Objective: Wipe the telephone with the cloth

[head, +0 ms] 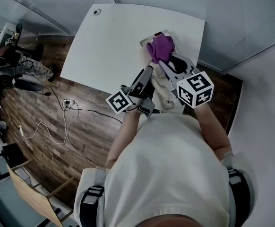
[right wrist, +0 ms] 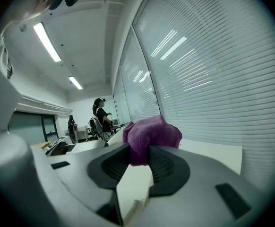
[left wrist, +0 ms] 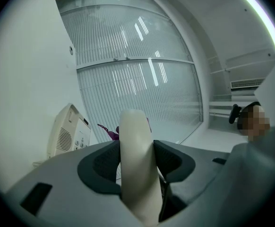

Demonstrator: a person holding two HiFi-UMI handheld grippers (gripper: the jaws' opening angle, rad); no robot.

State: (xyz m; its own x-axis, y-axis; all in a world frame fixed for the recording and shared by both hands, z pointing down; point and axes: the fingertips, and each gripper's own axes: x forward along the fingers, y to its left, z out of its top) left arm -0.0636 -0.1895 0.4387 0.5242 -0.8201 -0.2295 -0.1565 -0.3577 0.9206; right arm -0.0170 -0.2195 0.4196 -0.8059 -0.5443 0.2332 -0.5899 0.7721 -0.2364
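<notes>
The cream telephone base (head: 149,39) stands near the far right edge of the white table (head: 114,41); in the left gripper view the telephone base (left wrist: 69,131) is at the left. My left gripper (head: 148,71) (left wrist: 136,162) is shut on the cream handset (left wrist: 135,136), which stands up between its jaws. A purple cloth (head: 160,47) (right wrist: 151,134) is bunched in my right gripper (head: 162,63) (right wrist: 138,157), which is shut on it. The cloth lies over the base, hiding most of it in the head view. A bit of the purple cloth (left wrist: 110,134) shows behind the handset.
A round cable hole (head: 97,12) is at the table's far left corner. Glass walls with blinds run close behind the table. Cables (head: 66,109) trail over the wooden floor to the left. People (right wrist: 101,117) stand at desks far off in the right gripper view.
</notes>
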